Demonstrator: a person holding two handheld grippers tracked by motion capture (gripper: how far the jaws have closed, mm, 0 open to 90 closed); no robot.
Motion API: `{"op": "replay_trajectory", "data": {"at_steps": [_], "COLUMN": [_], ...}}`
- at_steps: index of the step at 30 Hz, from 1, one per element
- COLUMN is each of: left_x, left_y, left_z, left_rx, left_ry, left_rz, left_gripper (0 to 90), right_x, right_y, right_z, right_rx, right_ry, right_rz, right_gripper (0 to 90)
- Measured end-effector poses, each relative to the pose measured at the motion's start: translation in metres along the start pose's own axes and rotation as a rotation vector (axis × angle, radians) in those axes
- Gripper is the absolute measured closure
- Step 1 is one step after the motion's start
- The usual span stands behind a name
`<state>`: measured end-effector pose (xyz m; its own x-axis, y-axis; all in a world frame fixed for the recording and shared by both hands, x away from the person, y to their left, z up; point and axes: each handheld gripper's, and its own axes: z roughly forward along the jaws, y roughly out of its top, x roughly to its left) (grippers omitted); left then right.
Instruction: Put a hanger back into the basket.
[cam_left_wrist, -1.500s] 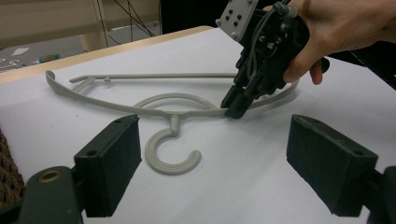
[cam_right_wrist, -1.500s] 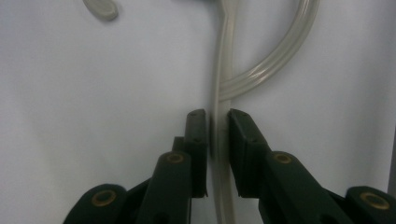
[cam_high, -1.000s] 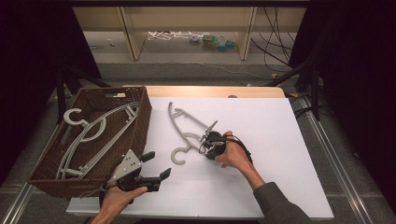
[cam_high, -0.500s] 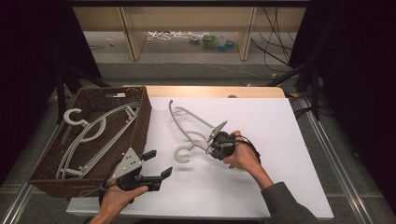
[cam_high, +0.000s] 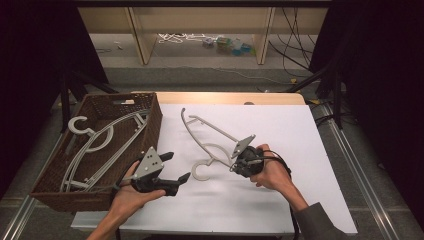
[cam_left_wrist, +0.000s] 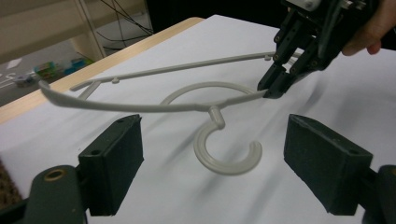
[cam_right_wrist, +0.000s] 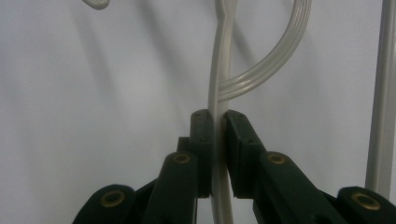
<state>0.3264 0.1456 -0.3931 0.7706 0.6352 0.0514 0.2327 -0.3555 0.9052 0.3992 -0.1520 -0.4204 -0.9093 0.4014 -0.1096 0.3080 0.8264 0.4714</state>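
White sheeting (cam_high: 280, 200) is covering the table, leaving bare surface running toward 3 o'clock and 6 o'clock of the right gripper (cam_high: 234, 165). Wicker basket (cam_high: 152, 125) is sitting at the sheet's 9 o'clock edge, holding grey hangers (cam_high: 95, 145). Loose grey hanger (cam_high: 210, 134) is lying mid-sheet, its long axis running from 11 o'clock down to 4 o'clock, its hook (cam_high: 202, 172) curling toward 6 o'clock. Right gripper is clamping the hanger's arm at the 4 o'clock end; the right gripper view is showing both pads pressing the plastic strip (cam_right_wrist: 215, 140). Left gripper (cam_high: 176, 167) is hovering at 8 o'clock of the hook, jaws spread wide and holding nothing, just beside the basket's near corner.
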Motion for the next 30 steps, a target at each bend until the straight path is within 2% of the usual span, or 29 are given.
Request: {"op": "replay_trajectory", "data": {"at_steps": [2,5,12,14,17,18,22,23,29,30], "left_x": [0.001,0.005,0.010,0.011,0.012,0.013,0.014,0.013,0.006,0.005], "left_y": [0.008,0.015,0.020,0.022,0.024,0.025,0.022,0.022,0.018,0.017], "left_z": [0.007,0.017,0.038,0.042,0.048,0.049,0.054,0.055,0.061,0.062], "left_rx": [0.029,0.037,0.072,0.094,0.126,0.142,0.187,0.194,0.253,0.254], "left_ry": [-0.019,-0.057,-0.067,-0.062,-0.087,-0.091,-0.069,-0.068,-0.064,-0.064], "left_rz": [0.012,0.040,0.105,0.142,0.181,0.205,0.265,0.281,0.391,0.396], "left_gripper": [19.5,19.5,21.3,22.2,24.1,24.3,27.2,27.5,31.5,31.9], "right_x": [0.004,0.012,0.027,0.030,0.034,0.035,0.040,0.040,0.044,0.045], "right_y": [-0.002,-0.006,-0.012,-0.013,-0.014,-0.015,-0.016,-0.017,-0.017,-0.017], "right_z": [-0.005,-0.014,-0.034,-0.037,-0.041,-0.041,-0.044,-0.045,-0.046,-0.047], "right_rx": [-0.001,-0.010,-0.041,-0.055,-0.054,-0.045,-0.044,-0.037,-0.033,-0.035], "right_ry": [0.004,0.000,0.002,0.002,0.011,0.016,0.009,0.024,0.035,0.031], "right_rz": [-0.005,-0.029,-0.061,-0.060,-0.073,-0.074,-0.081,-0.086,-0.110,-0.110], "right_gripper": [82.4,82.4,82.4,82.5,82.4,82.4,82.4,82.4,82.4,82.5]}}
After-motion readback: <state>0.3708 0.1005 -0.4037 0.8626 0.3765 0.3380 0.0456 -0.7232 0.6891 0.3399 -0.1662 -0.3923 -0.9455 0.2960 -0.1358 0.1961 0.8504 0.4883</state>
